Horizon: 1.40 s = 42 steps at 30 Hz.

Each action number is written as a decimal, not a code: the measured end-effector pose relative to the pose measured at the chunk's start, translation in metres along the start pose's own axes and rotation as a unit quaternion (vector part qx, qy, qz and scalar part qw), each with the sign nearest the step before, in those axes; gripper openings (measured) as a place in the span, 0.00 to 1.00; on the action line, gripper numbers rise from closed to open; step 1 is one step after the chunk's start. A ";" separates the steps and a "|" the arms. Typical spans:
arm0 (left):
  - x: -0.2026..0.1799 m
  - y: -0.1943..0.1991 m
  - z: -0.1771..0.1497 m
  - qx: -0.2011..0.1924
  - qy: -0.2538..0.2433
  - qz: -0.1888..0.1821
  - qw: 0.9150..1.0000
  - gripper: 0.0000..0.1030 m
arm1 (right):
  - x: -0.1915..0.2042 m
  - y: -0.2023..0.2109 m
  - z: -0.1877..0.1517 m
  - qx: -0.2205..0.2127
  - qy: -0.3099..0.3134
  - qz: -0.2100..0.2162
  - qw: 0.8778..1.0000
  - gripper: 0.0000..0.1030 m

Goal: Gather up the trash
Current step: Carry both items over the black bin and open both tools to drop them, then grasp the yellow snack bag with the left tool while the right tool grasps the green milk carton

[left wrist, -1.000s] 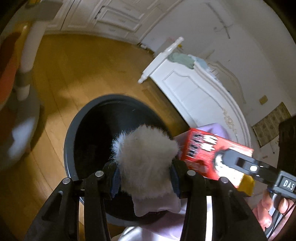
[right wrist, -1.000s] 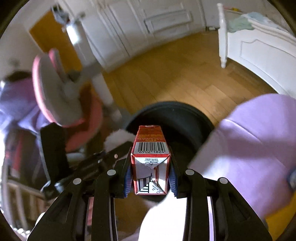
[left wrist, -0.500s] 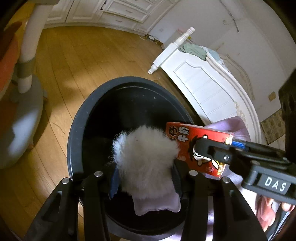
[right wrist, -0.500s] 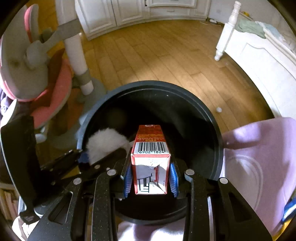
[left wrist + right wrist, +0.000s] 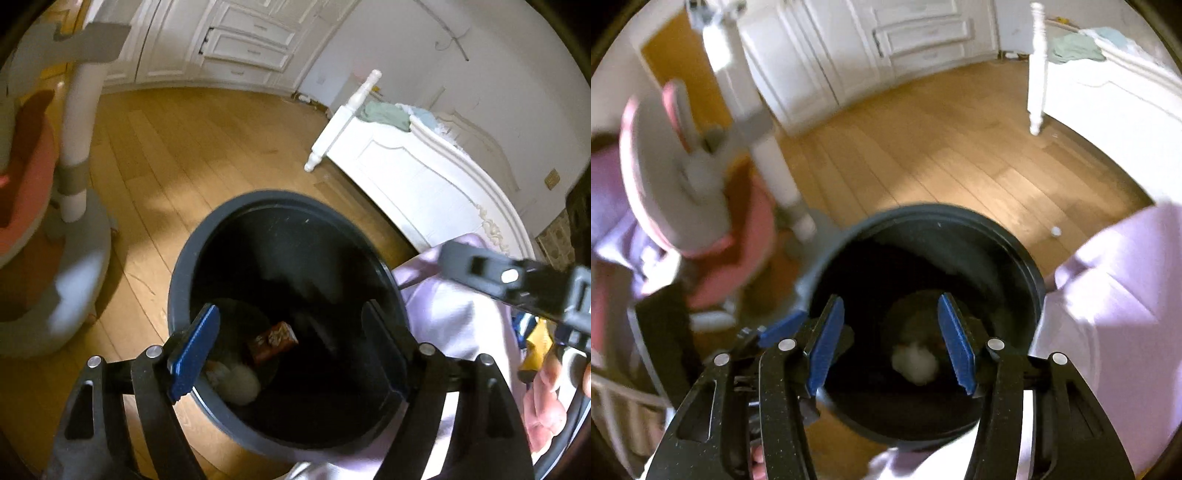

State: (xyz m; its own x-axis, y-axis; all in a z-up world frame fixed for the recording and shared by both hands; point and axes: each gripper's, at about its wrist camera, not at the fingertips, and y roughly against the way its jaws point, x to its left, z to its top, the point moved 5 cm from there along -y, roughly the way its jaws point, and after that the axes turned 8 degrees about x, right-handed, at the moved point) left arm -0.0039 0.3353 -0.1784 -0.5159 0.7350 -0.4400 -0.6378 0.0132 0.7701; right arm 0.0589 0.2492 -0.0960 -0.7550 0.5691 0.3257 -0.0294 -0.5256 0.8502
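A dark grey round trash bin (image 5: 184, 266) stands on the wooden floor, also in the right wrist view (image 5: 1027, 258). At its bottom lie a red carton (image 5: 273, 341) and a white fluffy item (image 5: 240, 382), which also shows in the right wrist view (image 5: 916, 363). My left gripper (image 5: 291, 350) is open and empty above the bin's near rim. My right gripper (image 5: 892, 345) is open and empty over the bin mouth; it appears blurred at the right in the left wrist view (image 5: 513, 284).
A white bed frame (image 5: 413, 173) stands to the right of the bin, with lilac bedding (image 5: 1119, 295) beside it. A pink and grey chair (image 5: 683, 192) with its base (image 5: 74, 258) is to the left. White cabinets (image 5: 886, 44) line the far wall.
Both grippers opened over the bin. The fluffy item and the red carton dropped from the jaws to the bin's bottom. The right gripper drew back to the right.
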 end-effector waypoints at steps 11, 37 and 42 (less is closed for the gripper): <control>-0.154 0.059 0.003 -0.035 -0.146 -0.060 0.987 0.79 | -0.097 0.175 -0.062 -0.174 -0.041 -0.018 0.984 0.70; -0.335 -0.055 -0.076 0.085 -0.374 -0.059 0.922 0.54 | -0.299 0.162 -0.093 -0.025 0.080 -0.211 0.974 0.61; -0.334 -0.069 -0.078 0.107 -0.361 -0.067 0.924 0.26 | -0.292 0.166 -0.096 -0.035 0.073 -0.205 0.975 0.53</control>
State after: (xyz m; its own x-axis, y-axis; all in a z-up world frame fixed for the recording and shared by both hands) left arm 0.1678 0.0361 -0.1213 0.1250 0.9766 -0.1751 -0.5017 0.2144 0.8380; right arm 0.2112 -0.0648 -0.0898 -0.7551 0.6476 -0.1025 -0.3898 -0.3177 0.8644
